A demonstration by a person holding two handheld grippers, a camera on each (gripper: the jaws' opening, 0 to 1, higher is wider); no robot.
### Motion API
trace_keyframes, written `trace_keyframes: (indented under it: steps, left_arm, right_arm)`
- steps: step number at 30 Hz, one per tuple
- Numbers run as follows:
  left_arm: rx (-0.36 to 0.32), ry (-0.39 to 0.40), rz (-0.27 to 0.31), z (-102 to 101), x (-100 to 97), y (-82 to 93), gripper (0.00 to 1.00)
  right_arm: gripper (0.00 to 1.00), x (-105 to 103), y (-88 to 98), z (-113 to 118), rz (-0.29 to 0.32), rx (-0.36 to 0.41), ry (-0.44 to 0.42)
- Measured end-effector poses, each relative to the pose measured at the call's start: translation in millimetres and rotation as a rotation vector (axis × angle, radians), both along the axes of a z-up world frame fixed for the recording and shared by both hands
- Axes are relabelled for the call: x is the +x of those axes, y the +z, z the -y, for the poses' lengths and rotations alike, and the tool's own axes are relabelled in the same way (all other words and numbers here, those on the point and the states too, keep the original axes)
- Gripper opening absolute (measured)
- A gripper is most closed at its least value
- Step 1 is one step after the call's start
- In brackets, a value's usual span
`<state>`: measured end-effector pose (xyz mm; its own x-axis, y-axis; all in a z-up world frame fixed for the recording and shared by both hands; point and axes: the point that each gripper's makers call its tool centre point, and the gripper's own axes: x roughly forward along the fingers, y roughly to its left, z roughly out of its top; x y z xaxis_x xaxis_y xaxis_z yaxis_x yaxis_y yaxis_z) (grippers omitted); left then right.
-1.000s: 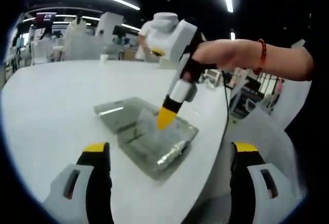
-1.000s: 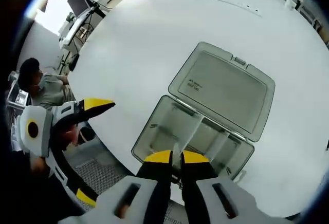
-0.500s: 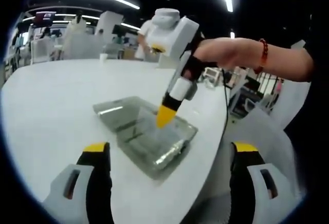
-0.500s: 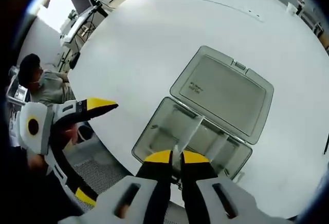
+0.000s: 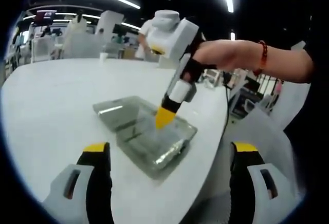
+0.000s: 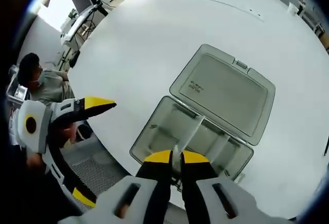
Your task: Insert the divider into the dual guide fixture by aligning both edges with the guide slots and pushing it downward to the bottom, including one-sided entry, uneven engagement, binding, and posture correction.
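Barely anything has changed over the last second: my right gripper [image 6: 176, 157] still pinches the top edge of the clear divider [image 6: 189, 131], jaws pressed nearly together on it, and the divider still stands upright inside the open plastic box [image 6: 154, 142] near the table's edge. Across the right gripper view the box drifts only a touch, which I read as my hand wobbling, not the box sliding. So I judge the push has stalled or is going very slowly, maybe binding in the slots, and the divider does not look fully seated yet. My left gripper [image 5: 169, 154] hangs back from the box with jaws spread wide, holding nothing. The right gripper view looks straight down and gives what the other cannot: the divider running across the box between the side walls, the inner compartments, the flat lid [image 6: 223, 93] hinged open on the far side, and a seated person beyond the table [image 6: 154, 39] at left. The left gripper view gives the side look: my right gripper's yellow tips [image 5: 164, 117] pointing down into the box, my hand [image 5: 226, 54] on the handle, and how high the tips sit above the rim. Slot engagement is too small to tell in either.
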<state>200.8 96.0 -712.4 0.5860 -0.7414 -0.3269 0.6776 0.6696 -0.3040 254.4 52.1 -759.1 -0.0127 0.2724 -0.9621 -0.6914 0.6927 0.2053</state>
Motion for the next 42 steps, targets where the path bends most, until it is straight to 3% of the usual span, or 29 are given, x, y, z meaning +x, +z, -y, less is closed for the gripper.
trace_keyframes:
  steps: [22, 42]
  left_arm:
    - [-0.013, -0.027, -0.042, 4.2, -3.3, -8.5, 0.94]
    - [0.007, -0.019, -0.064, 1.3, -3.8, -14.6, 0.94]
  right_arm:
    - [0.01, 1.0, -5.8, -4.2, -0.017, 0.01, 0.038]
    - [0.02, 0.2, -23.8, -8.4, 0.014, 0.058, 0.089]
